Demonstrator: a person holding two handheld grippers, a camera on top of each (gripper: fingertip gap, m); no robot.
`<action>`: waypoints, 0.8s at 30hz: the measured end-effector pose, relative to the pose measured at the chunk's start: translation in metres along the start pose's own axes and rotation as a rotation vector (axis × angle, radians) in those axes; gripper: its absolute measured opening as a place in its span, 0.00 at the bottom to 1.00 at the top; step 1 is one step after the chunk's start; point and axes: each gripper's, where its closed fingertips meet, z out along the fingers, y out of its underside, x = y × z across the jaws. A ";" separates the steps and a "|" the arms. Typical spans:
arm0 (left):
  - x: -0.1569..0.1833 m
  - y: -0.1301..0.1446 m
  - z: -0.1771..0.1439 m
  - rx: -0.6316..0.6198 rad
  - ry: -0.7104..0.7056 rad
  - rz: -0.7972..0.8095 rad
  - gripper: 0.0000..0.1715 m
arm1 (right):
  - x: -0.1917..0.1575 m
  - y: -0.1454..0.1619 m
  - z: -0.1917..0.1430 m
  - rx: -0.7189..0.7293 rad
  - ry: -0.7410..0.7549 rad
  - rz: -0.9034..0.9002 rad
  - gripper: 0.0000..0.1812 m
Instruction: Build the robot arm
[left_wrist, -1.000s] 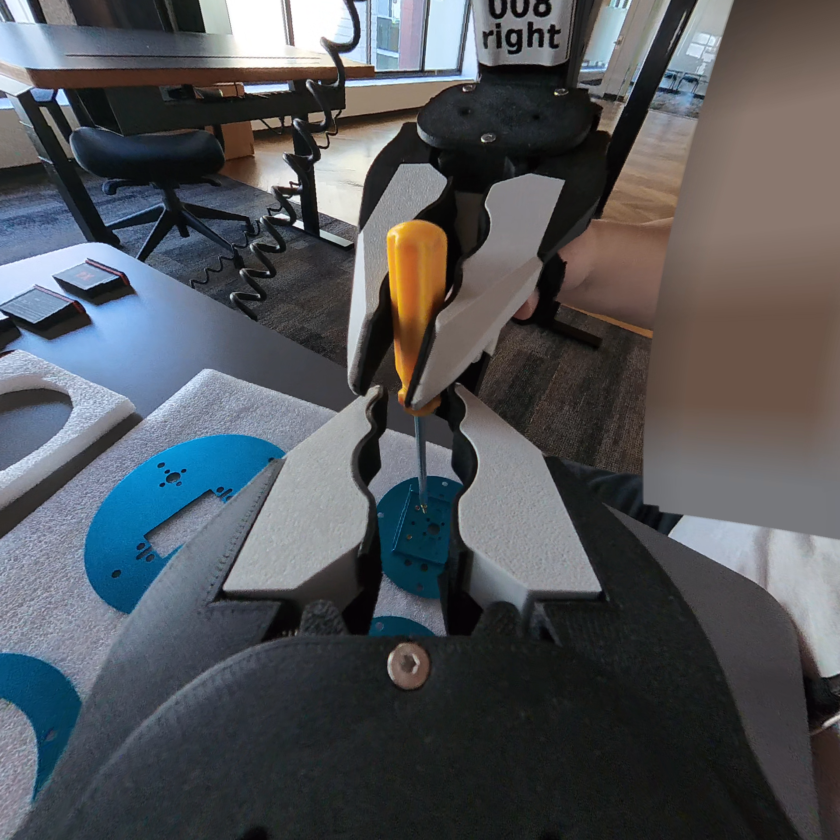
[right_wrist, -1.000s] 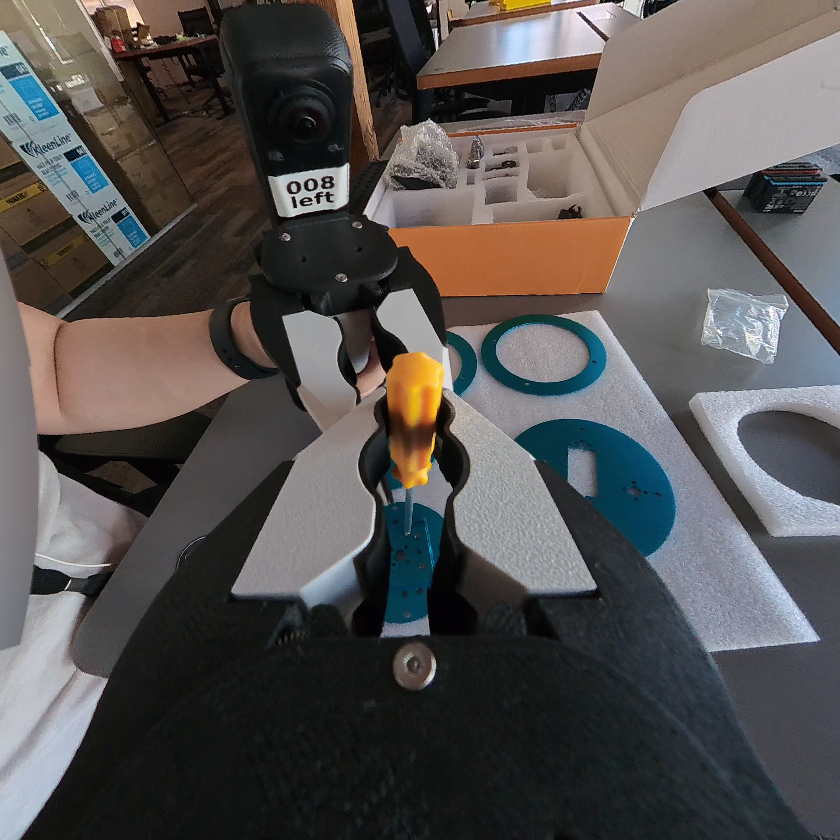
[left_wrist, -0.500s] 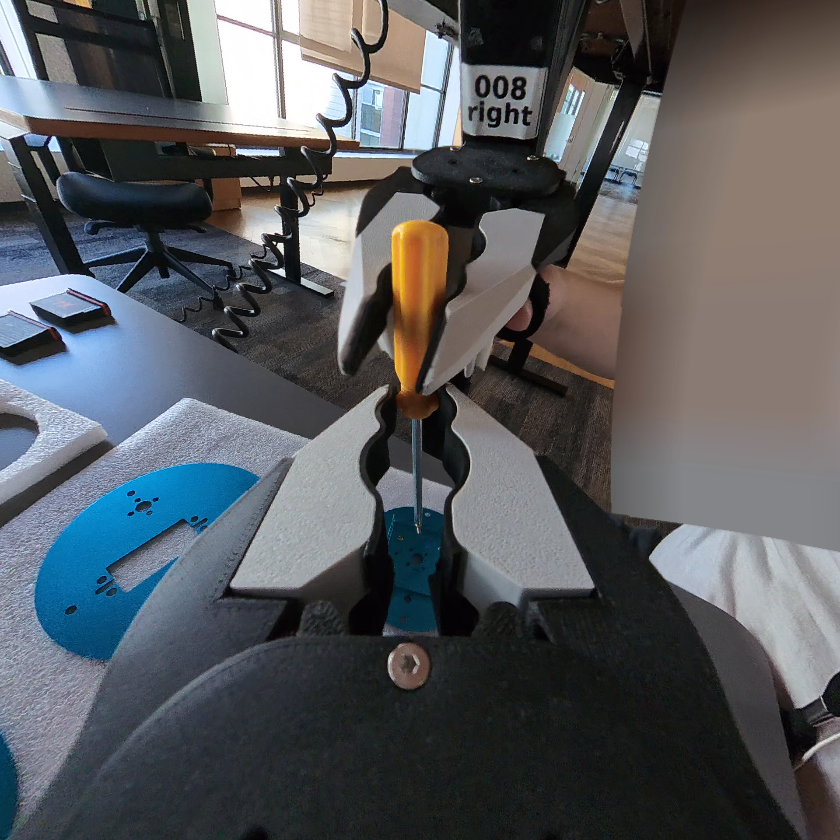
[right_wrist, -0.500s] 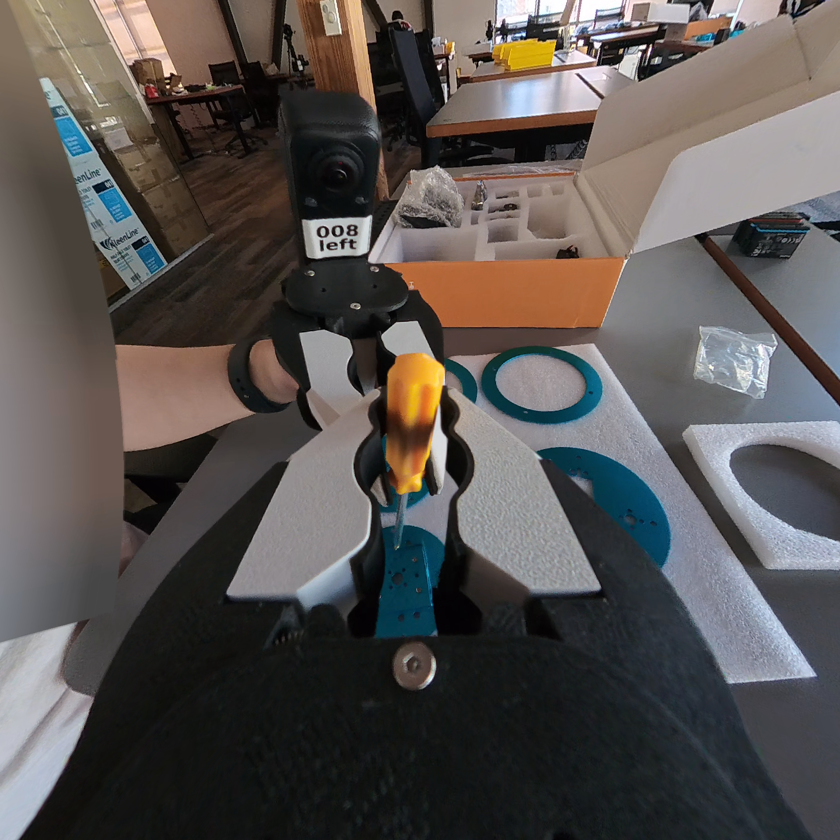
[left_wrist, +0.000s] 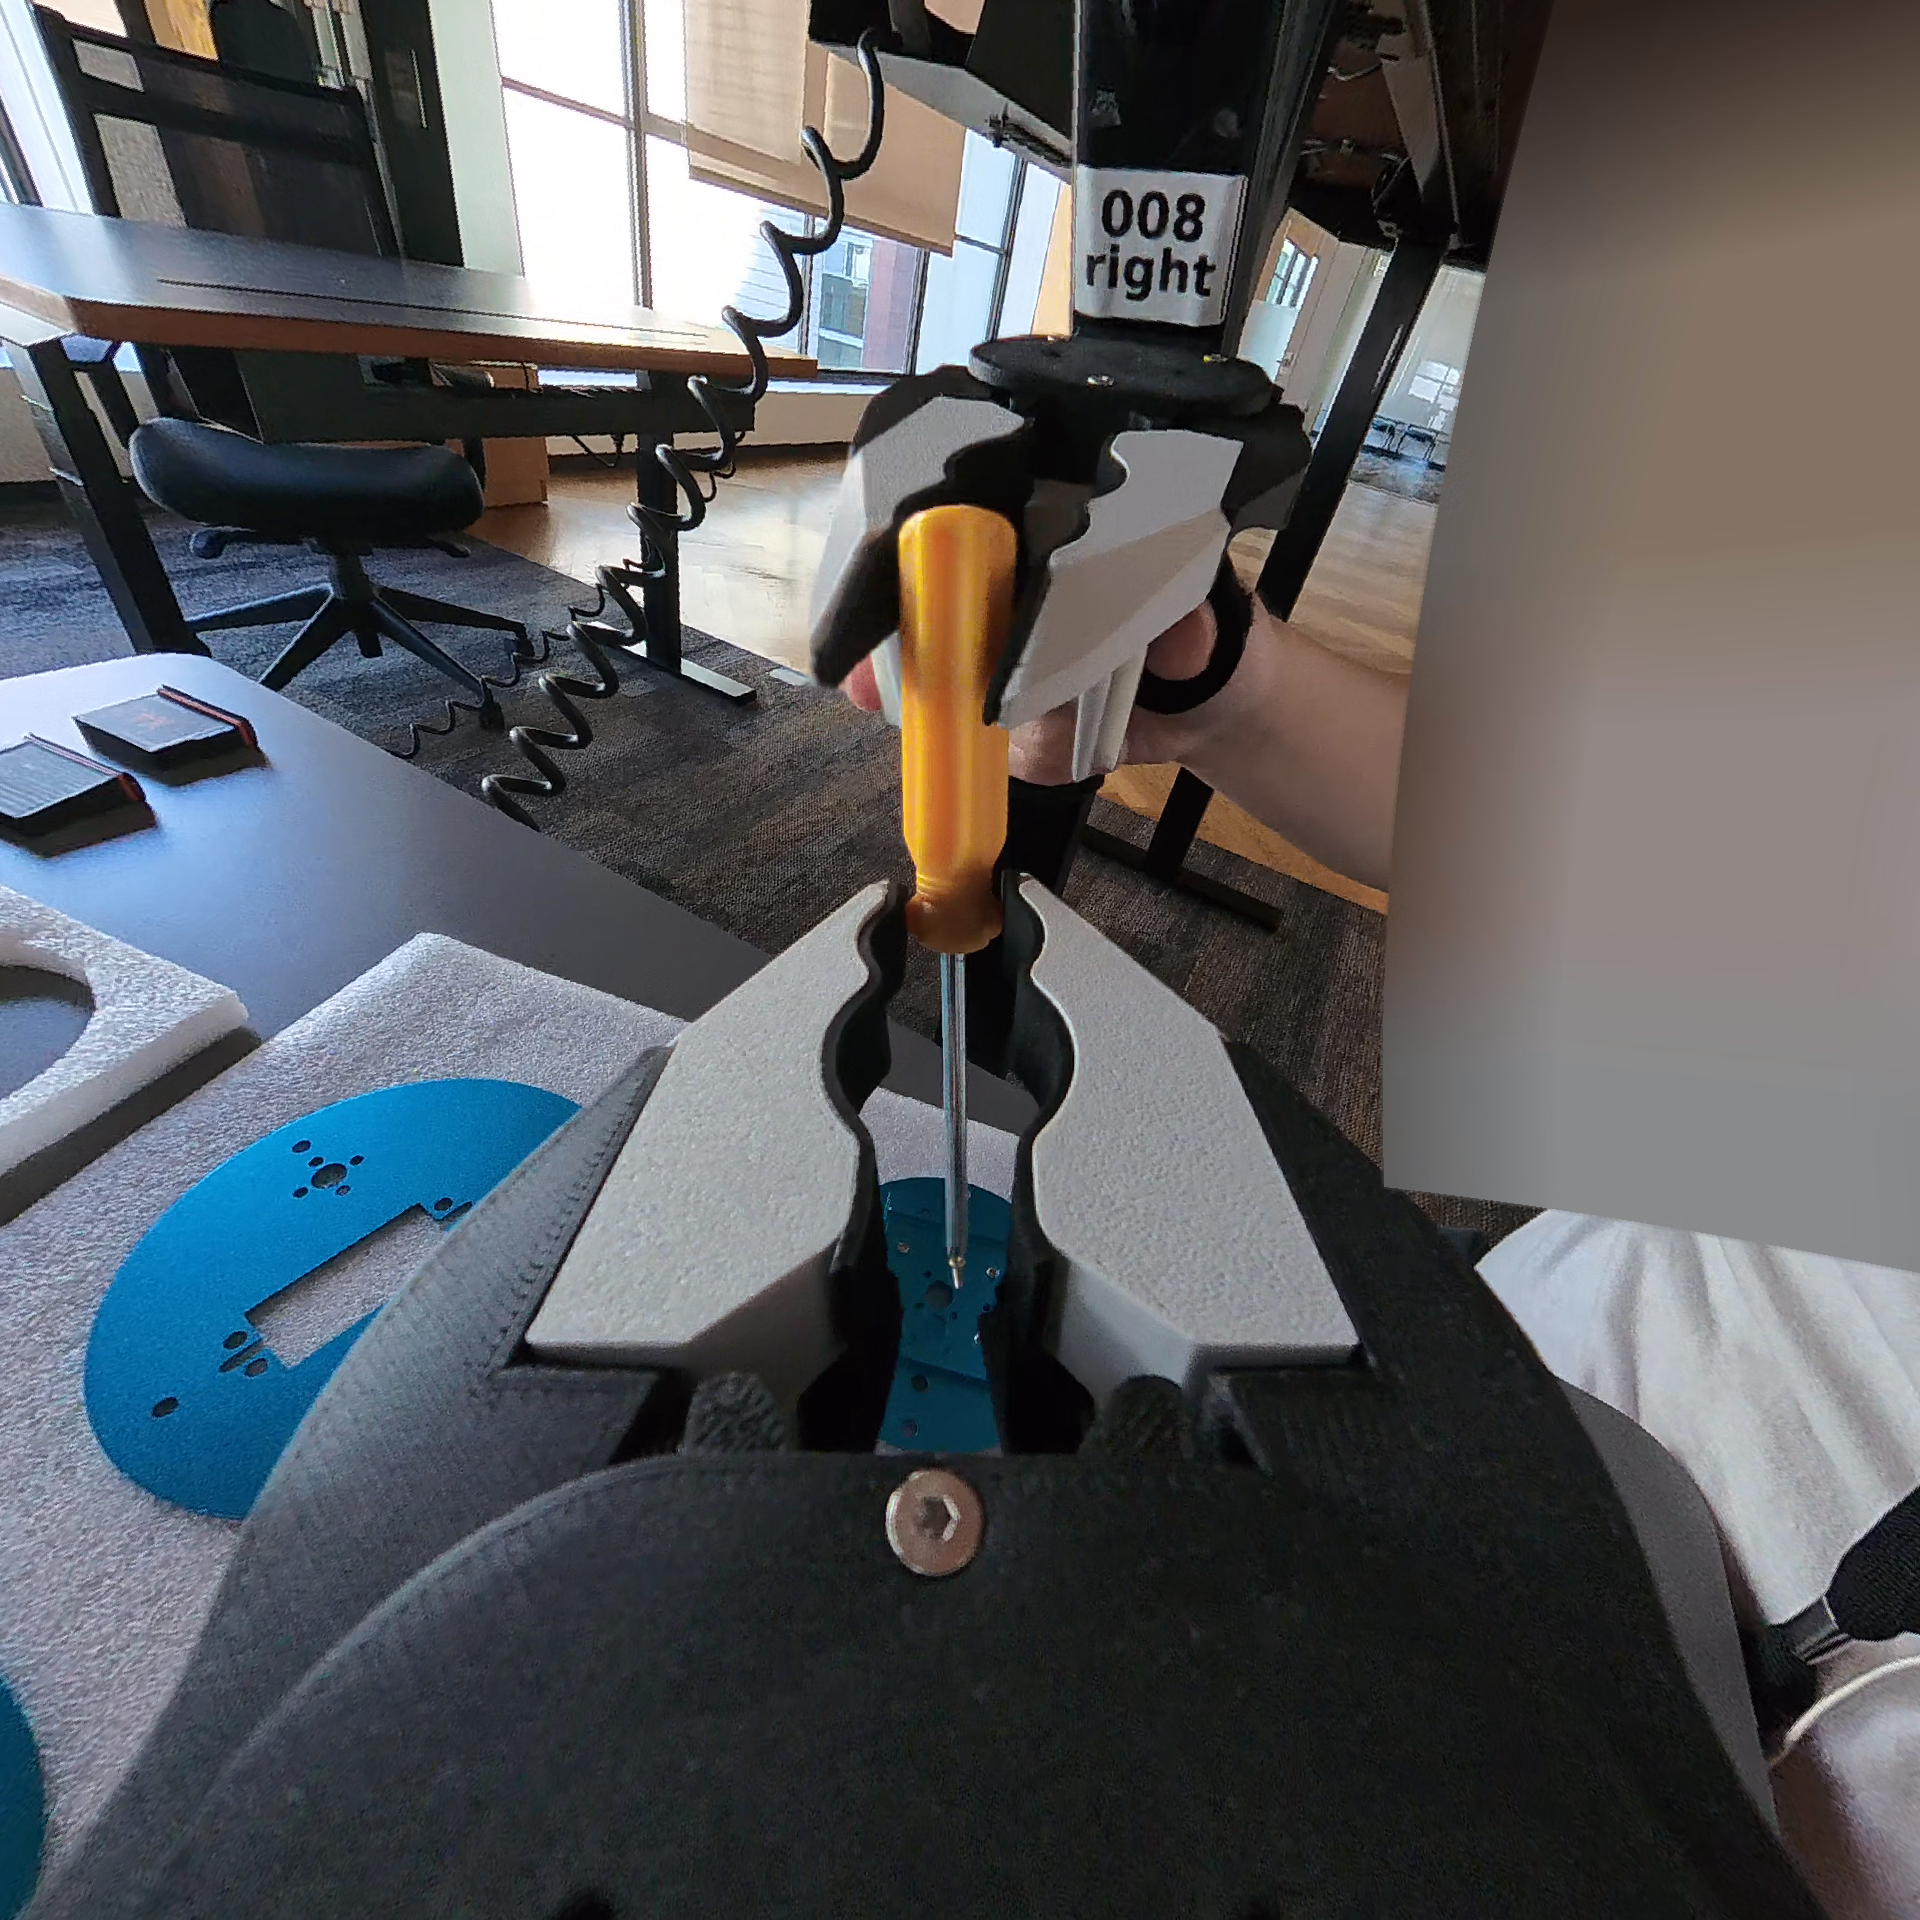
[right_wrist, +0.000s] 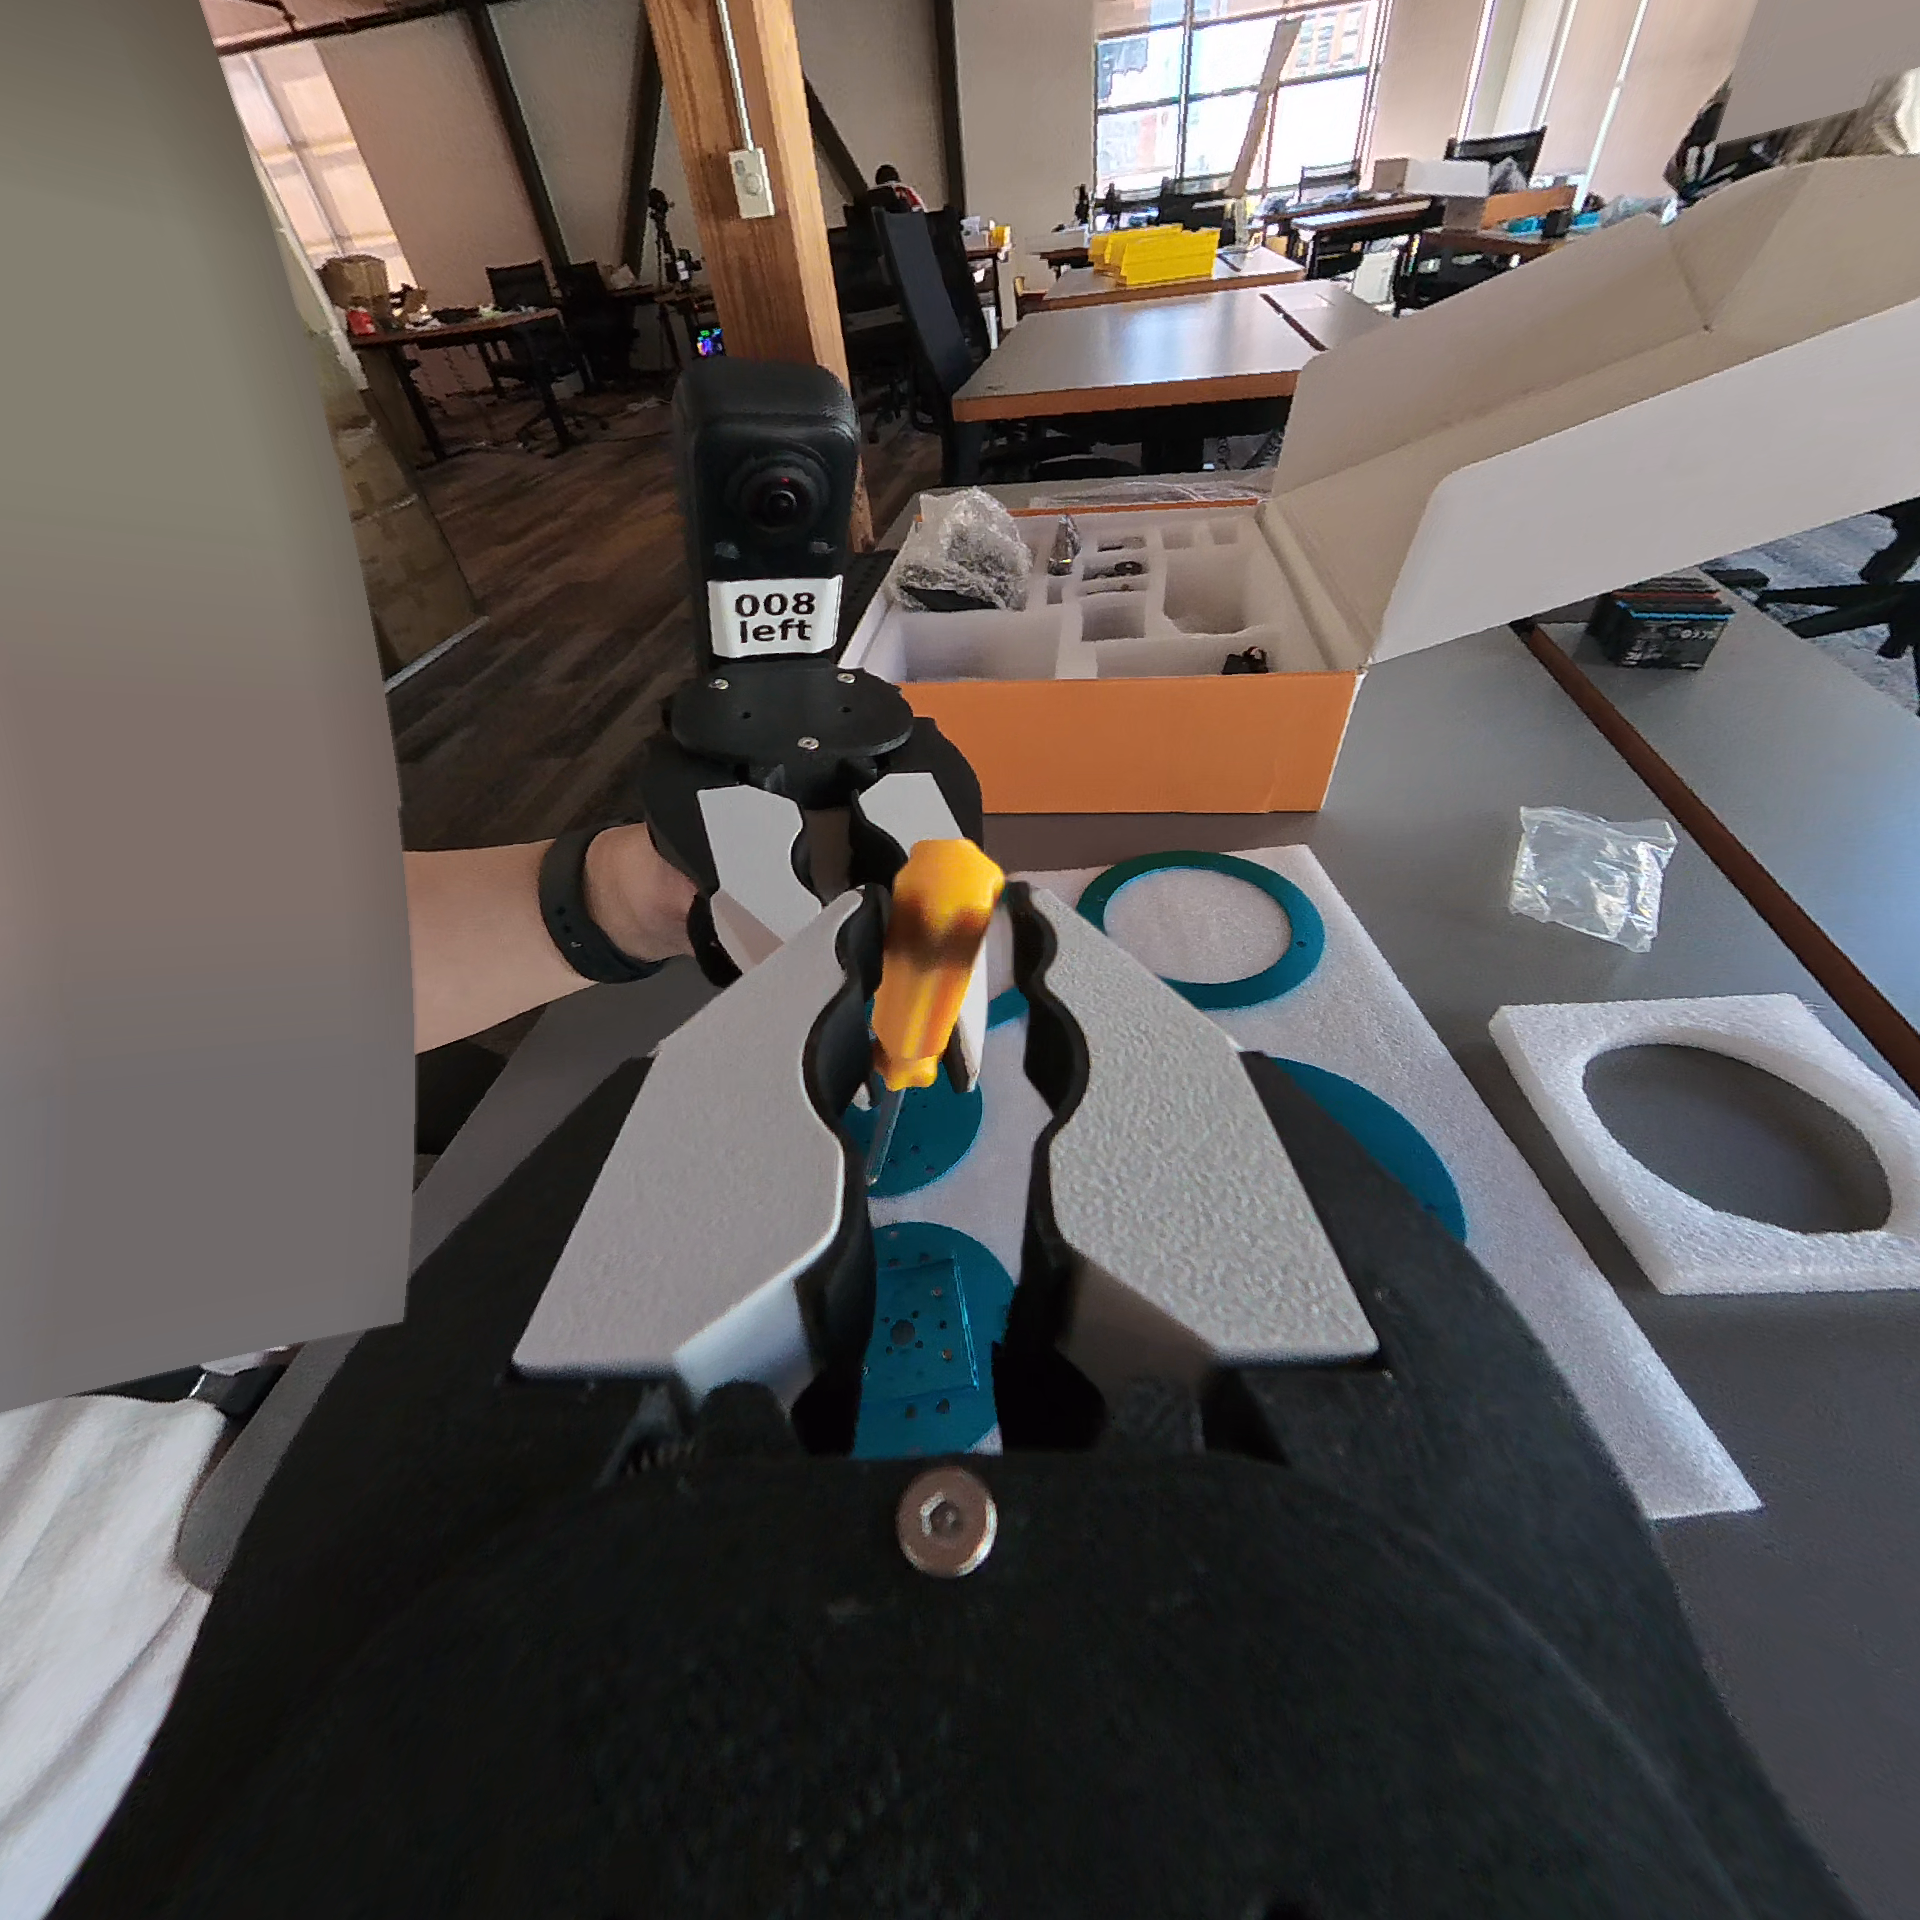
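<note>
My right gripper (right_wrist: 935, 914) is shut on the orange handle of a small screwdriver (right_wrist: 930, 987), which it holds upright. In the left wrist view the right gripper (left_wrist: 925, 686) hangs above and ahead, and the screwdriver (left_wrist: 954, 727) points down with its tip just above a small blue bracket (left_wrist: 935, 1309). The bracket (right_wrist: 920, 1340) sits on a round blue disc on a white foam sheet (right_wrist: 1351, 997). My left gripper (left_wrist: 951, 904) is slightly open and empty. Its fingertips flank the handle's lower end without clearly touching it.
On the foam lie a large blue plate with a rectangular cutout (left_wrist: 281, 1299) and a blue ring (right_wrist: 1200, 930). An open orange box with foam compartments (right_wrist: 1122, 748) stands behind. A foam frame with an oval hole (right_wrist: 1704, 1143) and a plastic bag (right_wrist: 1590, 873) lie to the right. My hands' fingertips stand some 4 cm from each other. From the left gripper's tips to the bracket (right_wrist: 920, 1340) is close to 12 cm.
The right gripper has lifted the screwdriver, so its tip has come up off the bracket. Both grippers have risen and tilted up a little.
</note>
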 end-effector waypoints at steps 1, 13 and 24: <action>0.001 -0.001 0.000 0.009 0.005 -0.004 0.09 | 0.000 -0.001 0.000 0.008 0.003 0.001 0.15; 0.001 0.002 0.001 -0.015 0.006 -0.001 0.10 | -0.006 0.002 0.000 0.009 -0.052 0.041 0.09; 0.001 0.003 0.002 -0.075 -0.040 0.086 0.10 | -0.012 0.017 0.003 -0.076 -0.036 -0.016 0.09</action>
